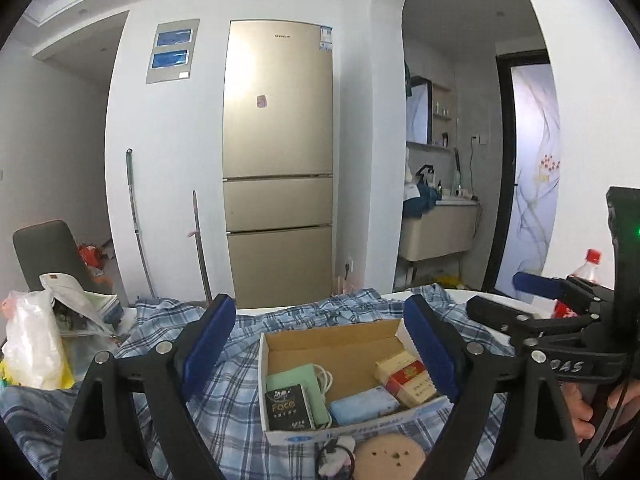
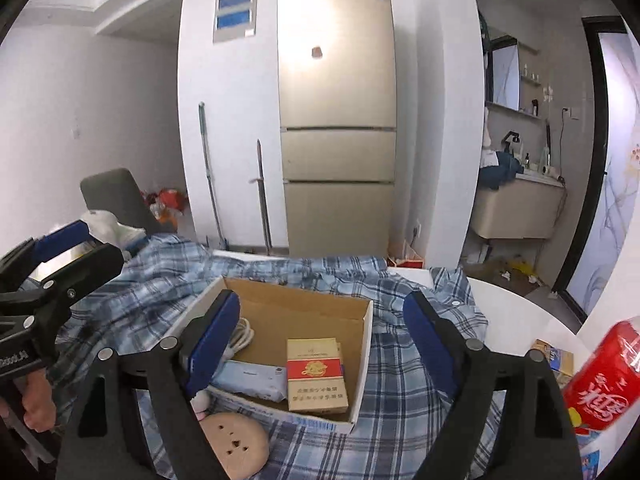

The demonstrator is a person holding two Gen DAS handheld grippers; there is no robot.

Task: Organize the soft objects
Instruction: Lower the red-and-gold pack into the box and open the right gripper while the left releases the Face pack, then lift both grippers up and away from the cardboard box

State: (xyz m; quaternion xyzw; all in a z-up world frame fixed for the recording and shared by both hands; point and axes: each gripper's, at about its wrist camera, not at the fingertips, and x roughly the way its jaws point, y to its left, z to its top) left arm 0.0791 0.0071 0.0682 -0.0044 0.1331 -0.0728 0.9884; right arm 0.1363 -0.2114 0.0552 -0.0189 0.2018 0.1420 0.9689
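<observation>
Below both open tongs [image 1: 320, 344] [image 2: 320, 340], plaid shirt [image 1: 240, 400] under box [image 2: 362, 344]

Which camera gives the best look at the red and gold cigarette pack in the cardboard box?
The right wrist view: the cigarette pack lies in full view, unobstructed, inside the cardboard box. In the left wrist view the pack is smaller, and one finger of the left hand-held gripper partly covers it.

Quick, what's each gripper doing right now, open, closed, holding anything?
Left gripper: open, holding nothing, above the cardboard box on the plaid shirt.
Right gripper: open, holding nothing, above the same box.
</observation>
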